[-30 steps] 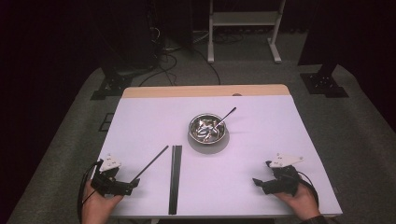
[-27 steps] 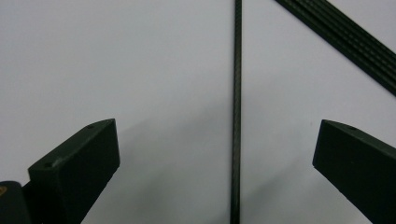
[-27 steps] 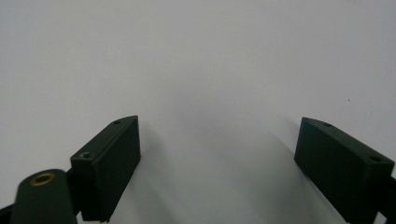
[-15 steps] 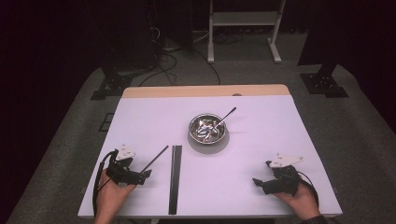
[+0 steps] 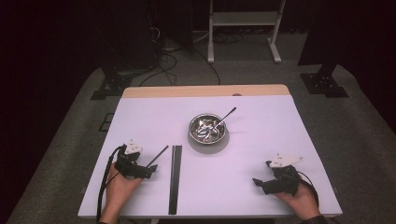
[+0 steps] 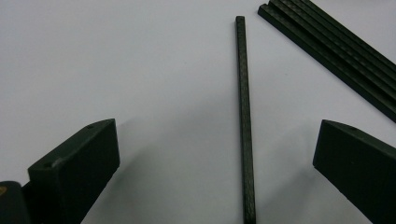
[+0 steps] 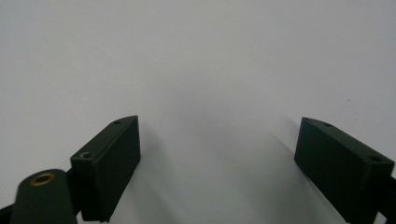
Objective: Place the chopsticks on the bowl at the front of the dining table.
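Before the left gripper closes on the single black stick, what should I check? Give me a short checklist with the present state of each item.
1. Left gripper open: ok, jaws wide apart.
2. Single black stick between the jaws: ok, nearer the right-hand jaw in the left gripper view.
3. Stick apart from the rack of sticks: ok.
4. Jaws low enough to pinch: cannot tell.
5. Right gripper out of the way: ok, open over bare table.
6. Metal bowl away from the grasp: ok.

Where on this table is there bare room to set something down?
Free: the table's far left, and the wide stretch between the bowl and right gripper. Crowded: near left, where the left gripper, loose stick and stick bundle sit close.
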A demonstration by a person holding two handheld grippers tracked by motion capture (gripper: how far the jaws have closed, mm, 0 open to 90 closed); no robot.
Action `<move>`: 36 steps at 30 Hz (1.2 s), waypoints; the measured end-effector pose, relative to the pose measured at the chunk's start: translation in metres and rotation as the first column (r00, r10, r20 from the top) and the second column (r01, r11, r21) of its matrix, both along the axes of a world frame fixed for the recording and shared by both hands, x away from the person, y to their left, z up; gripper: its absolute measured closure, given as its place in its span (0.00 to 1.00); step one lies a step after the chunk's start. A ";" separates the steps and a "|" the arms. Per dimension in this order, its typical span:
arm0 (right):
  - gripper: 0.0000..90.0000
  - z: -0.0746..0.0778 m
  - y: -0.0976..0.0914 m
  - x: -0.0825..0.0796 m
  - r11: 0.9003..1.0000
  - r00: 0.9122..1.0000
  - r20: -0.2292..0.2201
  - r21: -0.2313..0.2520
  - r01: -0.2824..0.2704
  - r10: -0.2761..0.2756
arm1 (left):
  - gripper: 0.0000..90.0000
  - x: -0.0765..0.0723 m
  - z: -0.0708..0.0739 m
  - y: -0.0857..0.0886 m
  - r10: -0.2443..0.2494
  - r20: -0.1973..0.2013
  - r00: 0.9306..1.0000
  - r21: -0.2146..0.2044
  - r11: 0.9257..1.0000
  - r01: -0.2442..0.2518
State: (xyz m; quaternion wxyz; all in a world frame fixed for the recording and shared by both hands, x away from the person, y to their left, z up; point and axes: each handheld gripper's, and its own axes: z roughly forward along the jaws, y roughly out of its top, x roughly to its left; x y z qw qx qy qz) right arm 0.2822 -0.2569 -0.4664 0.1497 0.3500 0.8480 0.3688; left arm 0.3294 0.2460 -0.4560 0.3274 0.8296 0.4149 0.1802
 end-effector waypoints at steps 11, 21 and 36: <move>0.14 0.000 0.000 0.000 1.000 1.000 0.001 0.000 0.000 0.000 | 0.00 0.002 -0.002 -0.001 0.009 -0.017 1.000 0.009 1.000 -0.009; 0.14 0.000 0.000 0.000 1.000 1.000 0.000 0.000 0.000 0.000 | 0.05 -0.001 0.000 -0.002 -0.008 -0.021 1.000 0.009 1.000 0.008; 0.14 0.000 0.000 0.000 1.000 1.000 0.000 0.000 0.000 0.000 | 0.34 -0.008 0.006 -0.004 -0.031 -0.020 0.999 0.002 1.000 0.031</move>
